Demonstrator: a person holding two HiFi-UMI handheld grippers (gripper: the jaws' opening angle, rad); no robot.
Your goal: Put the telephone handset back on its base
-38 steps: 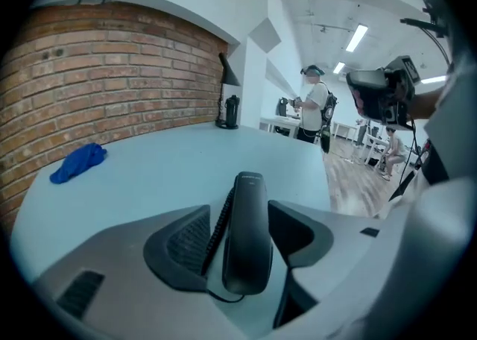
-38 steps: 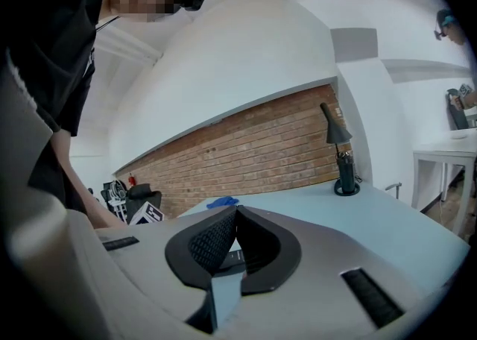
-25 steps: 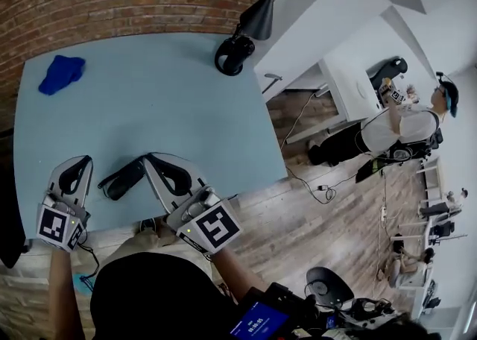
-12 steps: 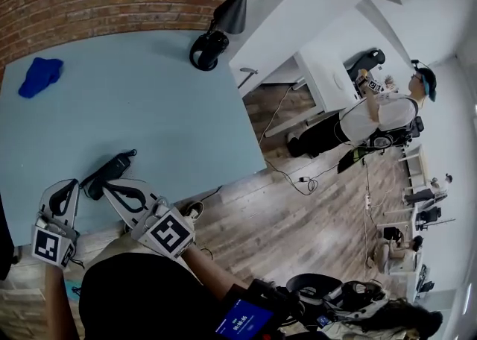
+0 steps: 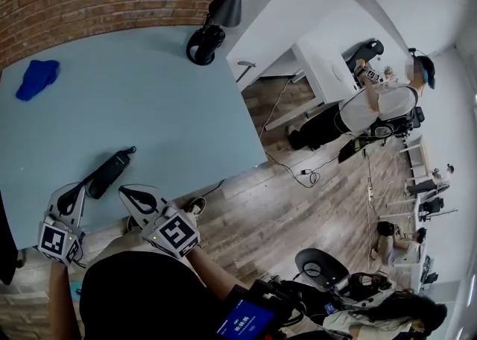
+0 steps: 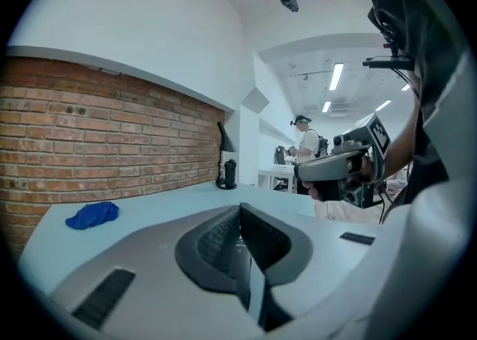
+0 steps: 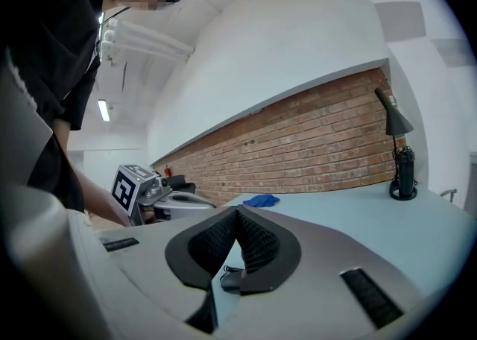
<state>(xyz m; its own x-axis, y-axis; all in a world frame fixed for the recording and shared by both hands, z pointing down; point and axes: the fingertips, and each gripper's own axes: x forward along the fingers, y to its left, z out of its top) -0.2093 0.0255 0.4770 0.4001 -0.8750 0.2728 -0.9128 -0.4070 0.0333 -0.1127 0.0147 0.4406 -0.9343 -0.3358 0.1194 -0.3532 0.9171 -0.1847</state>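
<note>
The black telephone handset (image 5: 110, 174) lies flat on the light blue table (image 5: 149, 100), near its front edge, with nothing holding it. No telephone base shows in any view. My left gripper (image 5: 77, 195) is shut and empty, just to the near left of the handset. My right gripper (image 5: 128, 194) is also shut, with its tip just to the near right of the handset. In the left gripper view the left gripper (image 6: 240, 208) has its pads pressed together. In the right gripper view a bit of the handset (image 7: 231, 277) shows below the closed tips of the right gripper (image 7: 237, 212).
A blue cloth (image 5: 37, 77) lies at the table's far left. A black desk lamp (image 5: 205, 42) stands at the far right corner, against the brick wall. Beyond the table's right edge are a wooden floor, white desks and a person (image 5: 380, 107) holding other grippers.
Both grippers have drawn back toward the table's front edge, so the handset now lies ahead of their tips instead of between them. The handset has stayed on the table.
</note>
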